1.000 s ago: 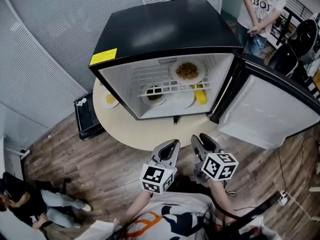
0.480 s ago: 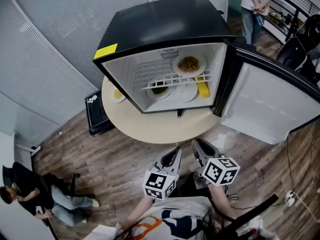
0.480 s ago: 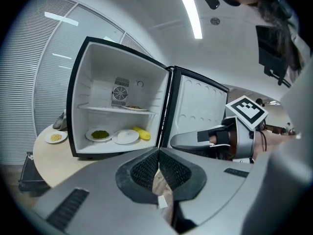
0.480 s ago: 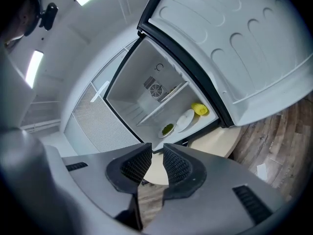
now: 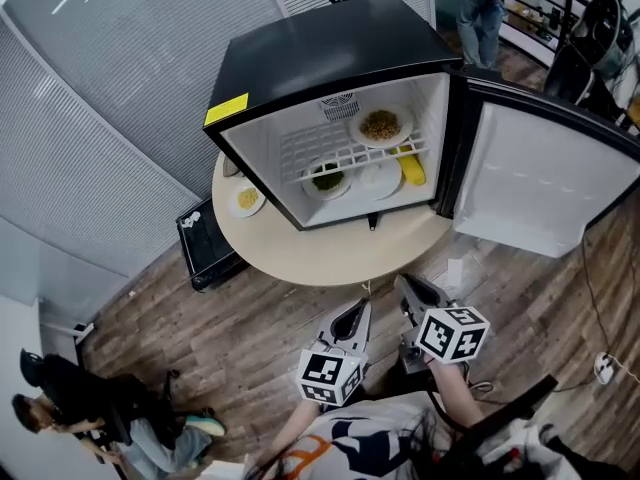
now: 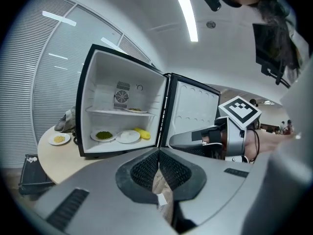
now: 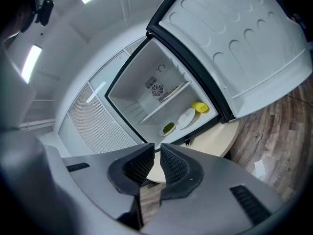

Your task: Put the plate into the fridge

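Observation:
A black fridge (image 5: pixel 330 58) stands open on a round table (image 5: pixel 300 258), its door (image 5: pixel 520 183) swung out to the right. Inside, a plate of brown food (image 5: pixel 380 126) sits on the wire shelf. Below lie a plate of green food (image 5: pixel 327 180), an empty white plate (image 5: pixel 380 178) and a yellow item (image 5: pixel 411 166). A small plate of yellow food (image 5: pixel 246 200) lies on the table left of the fridge. My left gripper (image 5: pixel 352 320) is shut and empty. The jaws of my right gripper (image 5: pixel 412 293) are closing, a thin slit apart, on nothing. Both hang short of the table's near edge.
A person (image 5: pixel 478 8) stands behind the fridge, another (image 5: pixel 60 408) is low at the bottom left. A black box (image 5: pixel 205 243) sits on the wood floor beside the table. A paper scrap (image 5: pixel 458 268) lies near the door. Chairs (image 5: pixel 590 38) stand at the back right.
The view has pulled back: the fridge and table look smaller and farther off, and both grippers sit lower in the picture, away from the table edge.

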